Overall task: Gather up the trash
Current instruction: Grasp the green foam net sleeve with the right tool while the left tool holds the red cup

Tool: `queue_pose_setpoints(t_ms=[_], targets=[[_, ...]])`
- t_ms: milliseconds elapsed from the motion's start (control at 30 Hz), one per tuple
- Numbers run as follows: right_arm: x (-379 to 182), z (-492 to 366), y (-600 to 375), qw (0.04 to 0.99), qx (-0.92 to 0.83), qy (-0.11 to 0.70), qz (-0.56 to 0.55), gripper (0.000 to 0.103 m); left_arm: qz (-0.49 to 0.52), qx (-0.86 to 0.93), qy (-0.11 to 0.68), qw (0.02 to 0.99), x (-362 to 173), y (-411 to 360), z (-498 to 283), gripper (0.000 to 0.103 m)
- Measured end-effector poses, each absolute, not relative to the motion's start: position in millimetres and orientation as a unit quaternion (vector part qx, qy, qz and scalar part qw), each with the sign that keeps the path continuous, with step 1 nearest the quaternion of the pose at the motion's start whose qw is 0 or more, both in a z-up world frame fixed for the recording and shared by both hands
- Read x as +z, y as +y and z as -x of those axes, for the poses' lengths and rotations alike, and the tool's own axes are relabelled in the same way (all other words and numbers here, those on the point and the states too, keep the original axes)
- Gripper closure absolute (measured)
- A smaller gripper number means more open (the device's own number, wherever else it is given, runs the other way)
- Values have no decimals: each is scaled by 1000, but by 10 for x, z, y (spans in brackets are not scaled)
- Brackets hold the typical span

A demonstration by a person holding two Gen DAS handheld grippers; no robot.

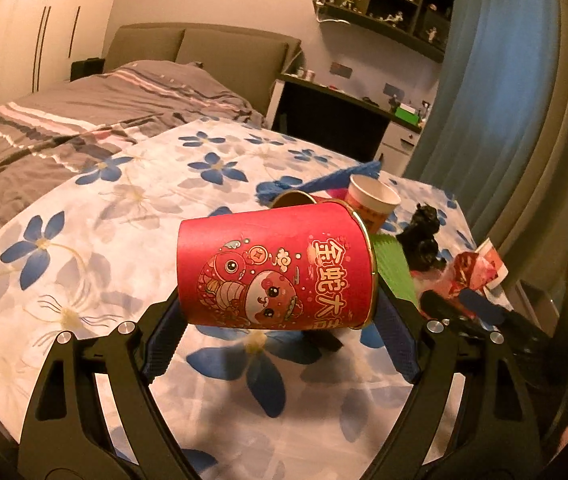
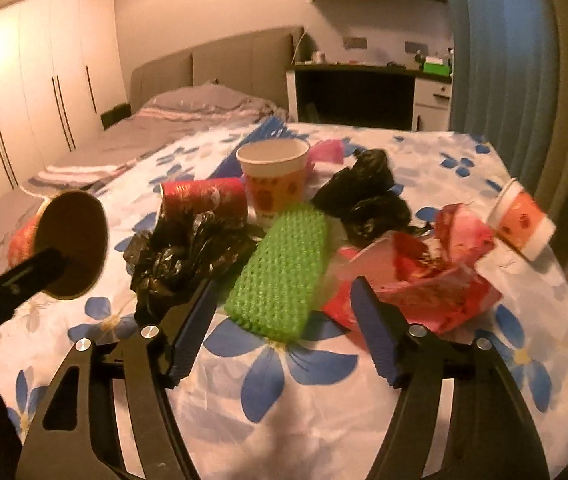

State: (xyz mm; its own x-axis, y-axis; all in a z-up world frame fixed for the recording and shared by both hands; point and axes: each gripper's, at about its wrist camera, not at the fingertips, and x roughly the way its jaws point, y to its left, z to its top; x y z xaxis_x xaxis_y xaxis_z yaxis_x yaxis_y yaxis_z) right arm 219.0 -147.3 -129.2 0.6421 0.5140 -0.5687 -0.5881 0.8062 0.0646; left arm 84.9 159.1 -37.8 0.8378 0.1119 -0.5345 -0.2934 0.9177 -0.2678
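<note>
Red paper cup [image 1: 277, 268] sideways, mouth rightward, clamped in left hand-held gripper [image 1: 279, 322]; right hand-held gripper [image 2: 281, 332] parted, empty.

This is a bedroom in a home. A bed [image 1: 95, 108] with a padded headboard [image 1: 203, 48] and a grey striped cover stands by the wall. Tall white wardrobe doors [image 2: 31, 92] with long dark handles fill one side. A desk [image 2: 368, 88] with white drawers stands beside the bed, and a blue curtain [image 1: 496, 80] hangs next to it. Dark wall shelves [image 1: 388, 0] carry what seem to be small figurines, though they are too small to tell surely.
</note>
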Motion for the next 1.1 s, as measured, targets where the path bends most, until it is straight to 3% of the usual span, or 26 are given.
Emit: queue_pose_setpoints(t_ms=[533, 700, 733, 767, 1100], targets=[[-1574, -2625, -1163, 871, 291, 385, 97, 49, 184, 111, 262, 941, -406, 1730, -846, 19], [-1588, -2657, -1196, 871, 290, 386, 95, 73, 181, 108, 263, 941, -402, 1704, -845, 19], [-1584, -2651, -1205, 871, 291, 383, 96, 86, 181, 108, 263, 942, -402, 1690, -849, 19], [-1577, -2644, -1218, 872, 292, 380, 98, 90, 180, 107, 263, 942, -401, 1684, -850, 19], [-1233, -2285, -1625, 894, 318, 309, 58, 91, 169, 97, 261, 945, -354, 1548, -858, 19]])
